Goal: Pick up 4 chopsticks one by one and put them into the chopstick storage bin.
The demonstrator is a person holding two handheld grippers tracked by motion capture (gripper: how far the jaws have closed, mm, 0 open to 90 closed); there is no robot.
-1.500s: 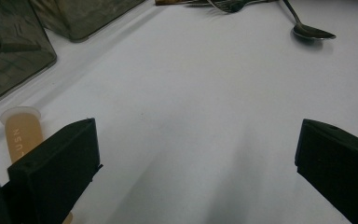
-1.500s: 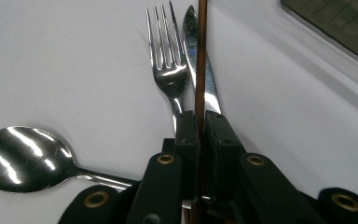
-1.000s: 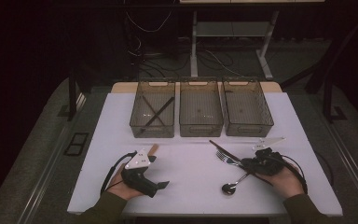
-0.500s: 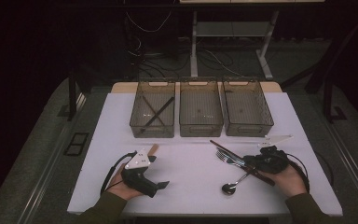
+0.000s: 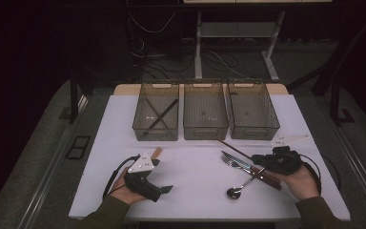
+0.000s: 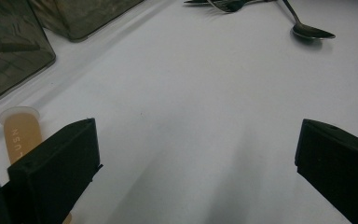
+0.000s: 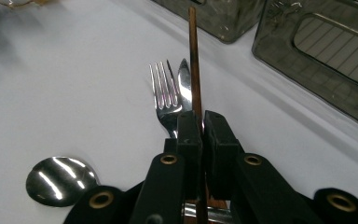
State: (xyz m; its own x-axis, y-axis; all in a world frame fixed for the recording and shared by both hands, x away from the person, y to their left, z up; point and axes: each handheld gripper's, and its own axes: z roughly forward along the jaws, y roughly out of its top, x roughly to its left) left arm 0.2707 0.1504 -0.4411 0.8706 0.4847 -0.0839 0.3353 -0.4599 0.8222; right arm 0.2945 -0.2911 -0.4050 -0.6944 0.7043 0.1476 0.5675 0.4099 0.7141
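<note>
My right gripper [image 7: 201,122] is shut on a thin brown chopstick [image 7: 195,56], which juts forward from the jaws toward the bins. In the high view that gripper [image 5: 263,160] sits at the right of the table, with the chopstick [image 5: 235,148] slanting up-left from it. Under it lie a fork [image 7: 165,91], a knife [image 7: 184,84] and a spoon [image 7: 60,179]. My left gripper [image 6: 196,154] stands open over bare white table, nothing between its jaws. In the high view it rests at the front left [image 5: 164,191].
Three smoky plastic bins stand in a row at the back: left bin [image 5: 143,128] holding crossed dark chopsticks [image 5: 158,117], middle bin [image 5: 205,130], right bin [image 5: 255,131]. A pale beige stub [image 6: 21,133] lies beside my left jaw. The white tabletop [image 5: 195,167] spreads between both hands.
The right hand has shifted slightly to the right with the chopstick still clamped. The left hand has stayed put.
</note>
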